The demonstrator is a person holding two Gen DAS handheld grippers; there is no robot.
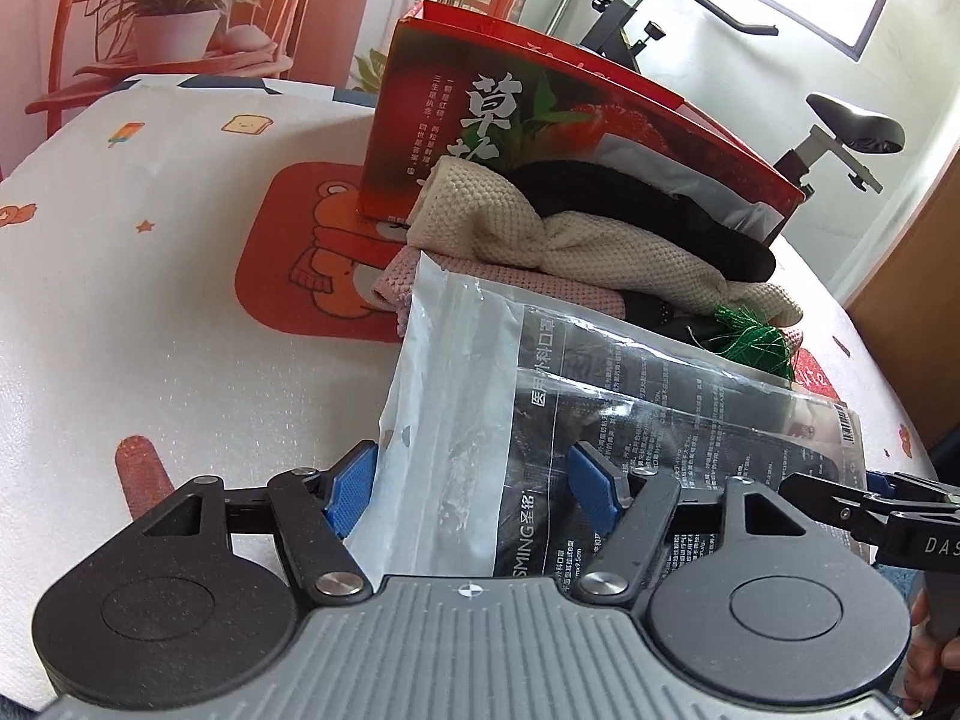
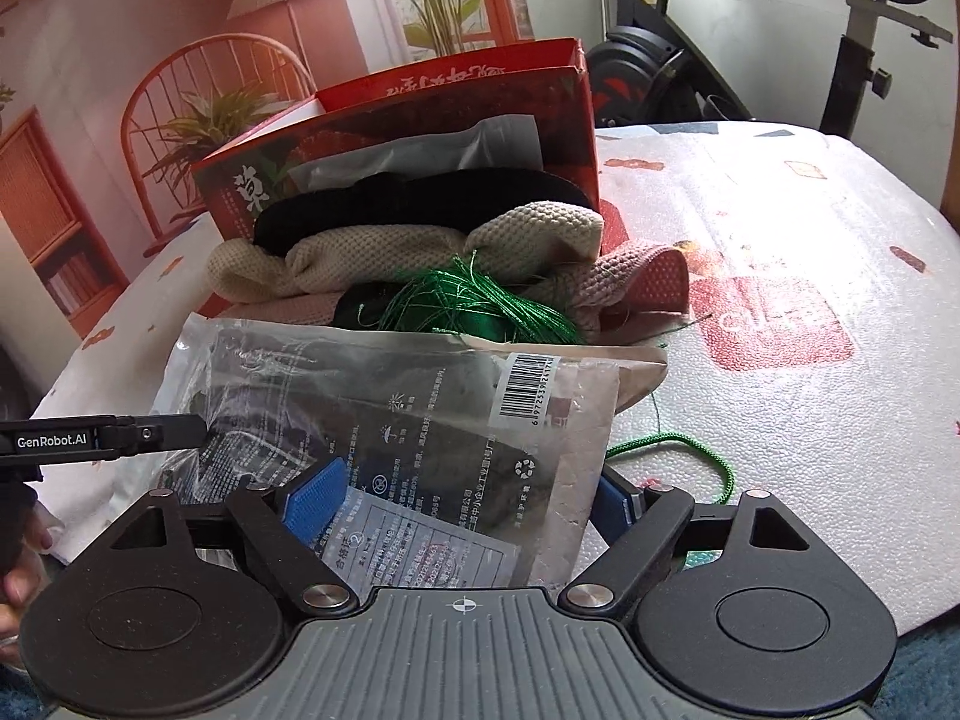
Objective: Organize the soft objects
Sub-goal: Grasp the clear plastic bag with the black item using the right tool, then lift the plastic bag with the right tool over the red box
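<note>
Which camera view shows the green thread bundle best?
The right wrist view shows the green thread bundle best: it lies in the middle of the picture, in front of the cream cloth, with loose strands visible. In the left wrist view only a small part shows, near the right side behind the plastic packet.

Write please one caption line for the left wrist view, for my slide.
Left gripper open around a plastic mask packet, before a cloth pile and red box.

The plastic packet (image 1: 600, 396) hides part of the cloth pile (image 1: 540, 240). The exercise bike (image 1: 840, 132) is cut off by the picture's edge. Small print on the packet stays unreadable.
</note>
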